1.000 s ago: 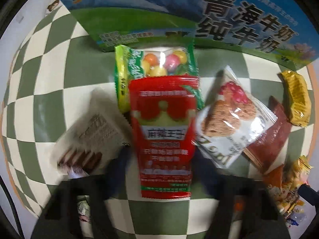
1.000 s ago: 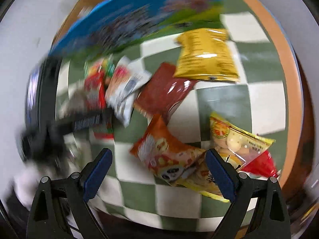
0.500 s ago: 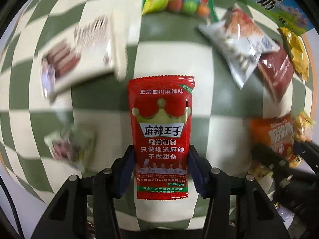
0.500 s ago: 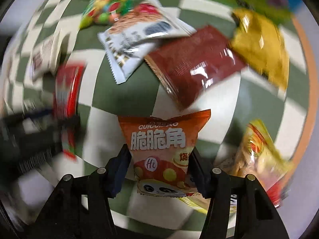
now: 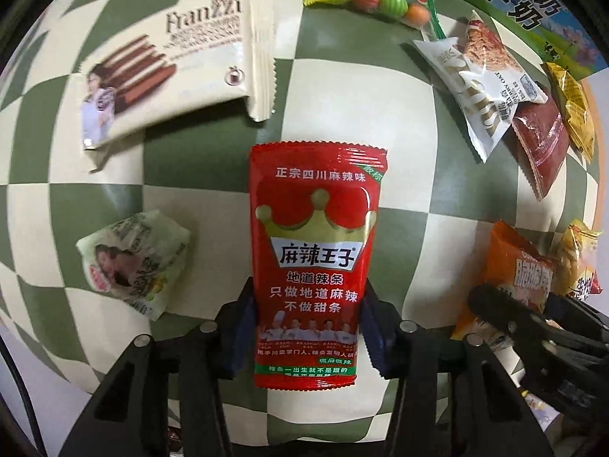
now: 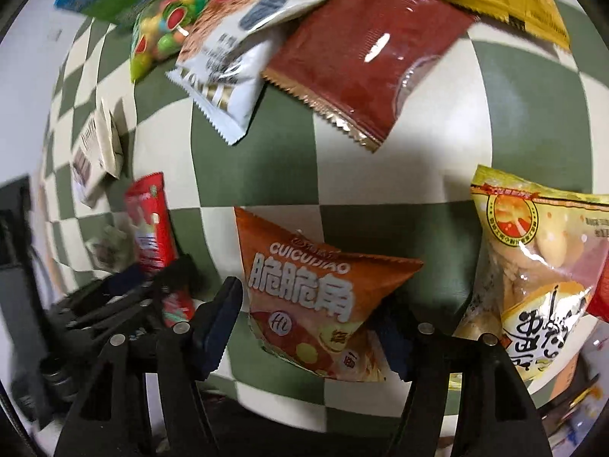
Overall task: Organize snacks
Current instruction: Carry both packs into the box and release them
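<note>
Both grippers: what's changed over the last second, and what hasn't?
The left gripper carried the red packet off the pile by the milk box to open cloth beside the Franzzi pack, and is shut on it. The right gripper, wide open a second ago, came down and closed around the orange bag; its jaws are now easing open slightly. The other snacks lie where they were.

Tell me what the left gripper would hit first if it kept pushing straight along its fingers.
The left gripper, shut on the red spicy-strip packet, points down at the checkered tablecloth. The packet's far end would probably meet the cloth first; its height above it is unclear.
</note>
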The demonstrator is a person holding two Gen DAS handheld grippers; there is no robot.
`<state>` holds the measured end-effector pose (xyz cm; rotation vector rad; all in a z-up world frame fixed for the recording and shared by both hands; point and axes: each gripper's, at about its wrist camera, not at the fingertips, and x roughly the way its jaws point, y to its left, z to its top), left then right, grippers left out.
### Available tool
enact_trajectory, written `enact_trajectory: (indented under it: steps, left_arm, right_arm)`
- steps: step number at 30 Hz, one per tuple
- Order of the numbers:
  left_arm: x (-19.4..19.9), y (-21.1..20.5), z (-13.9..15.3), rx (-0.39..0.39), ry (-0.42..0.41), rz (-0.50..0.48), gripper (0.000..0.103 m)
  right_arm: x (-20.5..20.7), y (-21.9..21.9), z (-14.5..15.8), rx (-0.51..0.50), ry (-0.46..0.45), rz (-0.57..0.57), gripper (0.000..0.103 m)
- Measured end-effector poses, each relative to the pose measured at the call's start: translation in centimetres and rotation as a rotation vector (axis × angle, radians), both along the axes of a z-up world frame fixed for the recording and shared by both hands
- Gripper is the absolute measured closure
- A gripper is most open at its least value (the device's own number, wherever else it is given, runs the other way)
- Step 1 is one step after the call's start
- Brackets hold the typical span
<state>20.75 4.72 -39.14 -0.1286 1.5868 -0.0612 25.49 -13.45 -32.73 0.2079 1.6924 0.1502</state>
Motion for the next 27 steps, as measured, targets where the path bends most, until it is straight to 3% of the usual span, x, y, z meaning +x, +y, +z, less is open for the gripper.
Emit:
enact_trajectory:
  steps: [2,8,15,22,27]
  left_arm:
    - [-1.0,0.2,0.7,0.019,-0.013,0.0,0.058]
    - [-1.2,0.3,3.3,0.008,-0.04,-0.018,0.058]
    - [-0.5,0.4,9.4,-0.104,-0.121,-0.023,0.058]
    - [6.0,0.7,19.1,-0.22,-0.264,-0.042,0.058]
    - [12.8,-1.8,23.2,-0.207,-0.347,-0.078,0.058]
  right_arm:
    - [-0.4,0.1,0.3,-0.038,-0.041,0.008,0.046]
    - [-1.0,-2.1,1.7,0.015,-0.073,-0.057,0.054]
    - [-0.9,-5.2,6.6,0.128,-0.114,-0.105,0.055]
    - [1.9,-7.1,14.8,0.252,-0.242,-0.145,0.055]
    - [7.2,-7.7,20.5,0.264,-0.363,-0.136,0.055]
